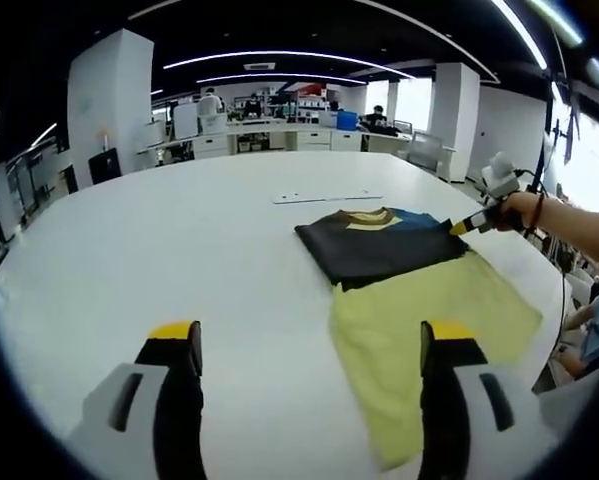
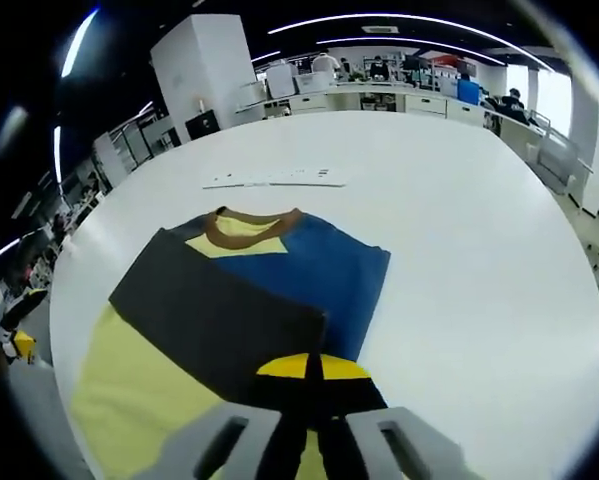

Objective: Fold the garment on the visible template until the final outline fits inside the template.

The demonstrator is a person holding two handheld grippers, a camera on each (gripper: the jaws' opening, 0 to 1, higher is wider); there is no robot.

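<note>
The garment [image 2: 239,300] ahead of the right gripper [image 2: 309,395] is soft matt cloth, smooth over its black, blue and yellow panels, with a ribbed-looking brown collar. Beneath it the table [image 1: 179,250] is a smooth white surface with a faint sheen. The left gripper [image 1: 309,350] has matt black jaws, yellow tips and grey plastic housings.

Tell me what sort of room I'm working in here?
Probably an open-plan office or lab: a big white table holds the shirt, with desks and seated people behind, white pillars, and strip lights overhead.
</note>
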